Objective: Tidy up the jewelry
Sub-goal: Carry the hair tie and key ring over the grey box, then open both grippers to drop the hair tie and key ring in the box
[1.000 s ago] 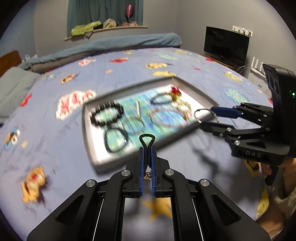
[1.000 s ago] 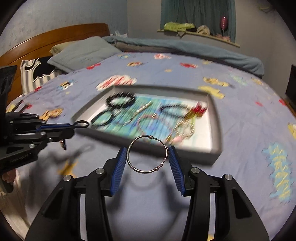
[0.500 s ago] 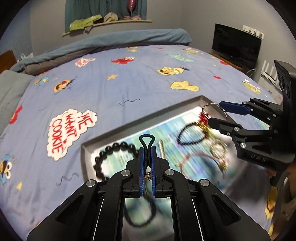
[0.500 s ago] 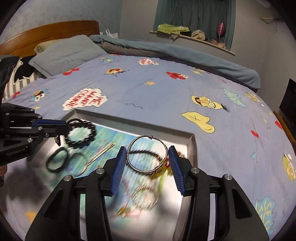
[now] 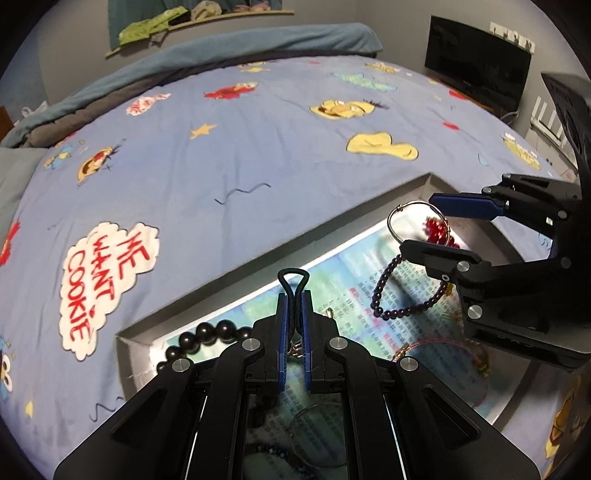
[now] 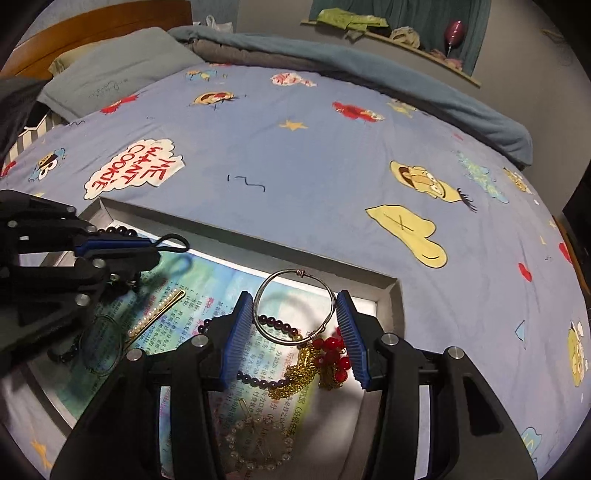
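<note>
My left gripper point(image 5: 294, 299) is shut on a thin black cord loop point(image 5: 293, 271), whose end sticks out past the blue pads. It hovers over the left part of the grey tray point(image 5: 332, 236). My right gripper point(image 6: 295, 314) is shut on a silver wire bangle point(image 6: 300, 273), held upright between its pads above the tray's right part. In the tray point(image 6: 258, 243) lie a black bead bracelet point(image 5: 210, 330), a purple bead bracelet point(image 5: 384, 291), red beads point(image 6: 330, 349) on a gold chain point(image 6: 299, 373), a pearl hairpin point(image 6: 155, 314) and a pearl bracelet point(image 6: 255, 446).
The tray rests on a bed with a blue cartoon-print sheet point(image 5: 240, 155). A rolled grey-blue blanket point(image 6: 369, 62) lies along the far side, and a pillow point(image 6: 110, 74) sits by the wooden headboard point(image 6: 92, 26). A dark screen point(image 5: 476, 66) stands beyond the bed.
Both grippers have moved forward from in front of the tray to above it. Each keeps the same hold: cord loop in the left, bangle in the right.
</note>
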Demonstrator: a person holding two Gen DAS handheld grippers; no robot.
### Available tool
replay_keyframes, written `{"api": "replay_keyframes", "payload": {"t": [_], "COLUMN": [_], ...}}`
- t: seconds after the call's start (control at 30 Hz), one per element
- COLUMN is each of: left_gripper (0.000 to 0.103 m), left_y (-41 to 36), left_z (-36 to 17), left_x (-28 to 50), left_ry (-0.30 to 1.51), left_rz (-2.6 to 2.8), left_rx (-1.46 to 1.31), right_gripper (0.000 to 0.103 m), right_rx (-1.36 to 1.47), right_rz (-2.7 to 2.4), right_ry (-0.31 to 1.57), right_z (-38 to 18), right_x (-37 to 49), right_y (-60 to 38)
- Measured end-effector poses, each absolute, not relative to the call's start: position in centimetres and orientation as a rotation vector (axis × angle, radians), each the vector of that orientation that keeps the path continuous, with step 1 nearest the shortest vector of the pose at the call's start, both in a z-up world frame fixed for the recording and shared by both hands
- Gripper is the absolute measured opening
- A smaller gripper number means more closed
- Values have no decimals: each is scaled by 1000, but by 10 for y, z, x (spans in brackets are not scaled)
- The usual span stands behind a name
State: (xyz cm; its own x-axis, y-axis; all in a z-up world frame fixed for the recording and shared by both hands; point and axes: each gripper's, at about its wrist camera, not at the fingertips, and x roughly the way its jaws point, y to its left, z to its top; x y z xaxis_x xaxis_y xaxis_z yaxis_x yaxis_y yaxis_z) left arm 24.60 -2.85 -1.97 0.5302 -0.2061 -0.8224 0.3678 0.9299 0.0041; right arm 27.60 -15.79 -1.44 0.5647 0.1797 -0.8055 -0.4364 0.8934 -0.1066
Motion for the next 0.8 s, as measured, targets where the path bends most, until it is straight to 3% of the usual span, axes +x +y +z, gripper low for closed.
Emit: {"api": "replay_keyframes", "payload": {"t": [0.47, 0.63, 0.7, 0.8], "left_gripper": [8, 20, 28, 32], "left_y": [-34, -32, -30, -30], "left_z": [-38, -36, -34, -32], "left_x": [253, 251, 250, 246], "left_ry": [1009, 998, 986, 975], "left_rz": [-336, -328, -320, -306], "left_rx": [214, 213, 210, 225], "right_gripper": [47, 48, 55, 56], "right_rx": [-327, -312, -317, -334], "right_rz": [356, 353, 348, 344], "right_ry": [998, 995, 993, 990], "right_z": [-29, -27, -26, -24], "right_x": [293, 292, 291, 287], "right_y": [-155, -158, -158, -157]}}
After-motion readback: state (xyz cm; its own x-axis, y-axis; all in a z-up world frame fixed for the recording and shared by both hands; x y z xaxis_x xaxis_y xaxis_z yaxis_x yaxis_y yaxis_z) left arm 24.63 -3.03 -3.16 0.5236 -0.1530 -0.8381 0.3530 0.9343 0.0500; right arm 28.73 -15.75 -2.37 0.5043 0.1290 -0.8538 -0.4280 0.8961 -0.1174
